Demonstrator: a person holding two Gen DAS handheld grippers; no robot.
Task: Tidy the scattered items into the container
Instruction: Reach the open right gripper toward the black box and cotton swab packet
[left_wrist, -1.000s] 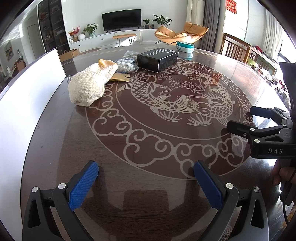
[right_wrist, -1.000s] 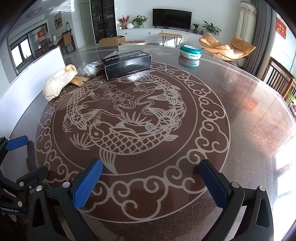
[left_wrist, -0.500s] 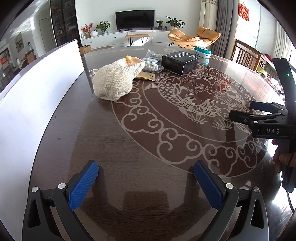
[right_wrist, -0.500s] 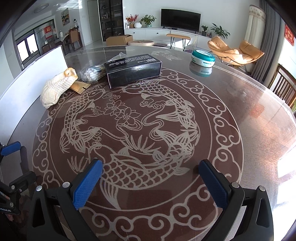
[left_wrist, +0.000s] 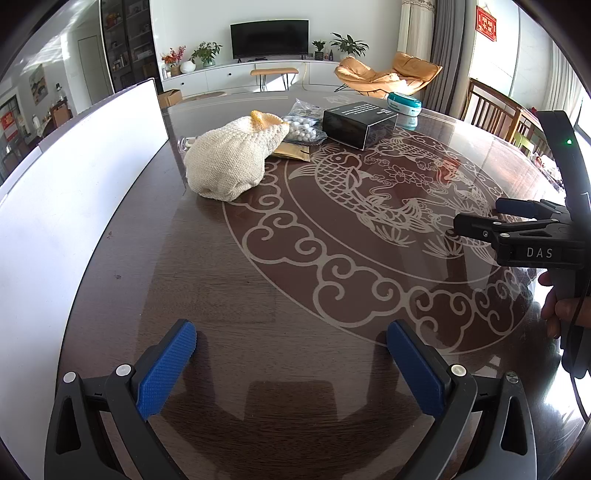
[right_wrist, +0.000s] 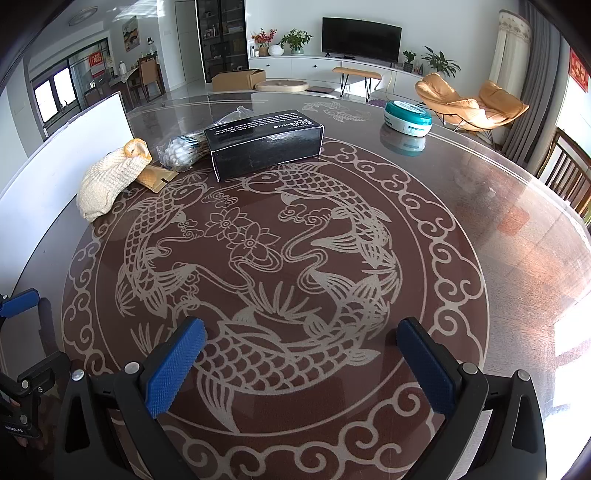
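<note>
A cream knitted item (left_wrist: 231, 164) with a yellow end lies on the round table, also in the right wrist view (right_wrist: 110, 177). Beside it lie a tan packet (left_wrist: 293, 151), a clear bag of cotton swabs (left_wrist: 303, 125) (right_wrist: 183, 146) and a black box (left_wrist: 356, 120) (right_wrist: 266, 142). A teal round tin (left_wrist: 404, 103) (right_wrist: 406, 116) stands farther back. My left gripper (left_wrist: 291, 354) is open and empty, low over the near table. My right gripper (right_wrist: 301, 354) is open and empty over the fish pattern; it shows at the right of the left wrist view (left_wrist: 517, 229).
A white board (left_wrist: 74, 192) stands upright along the table's left edge, also in the right wrist view (right_wrist: 48, 162). The table top (right_wrist: 498, 229) is dark glossy wood with a pale fish motif. Wooden chairs (left_wrist: 495, 110) stand at the far right.
Both grippers have moved forward over the table towards the items, the left view swinging left. Both stay open and empty. The items have not moved.
</note>
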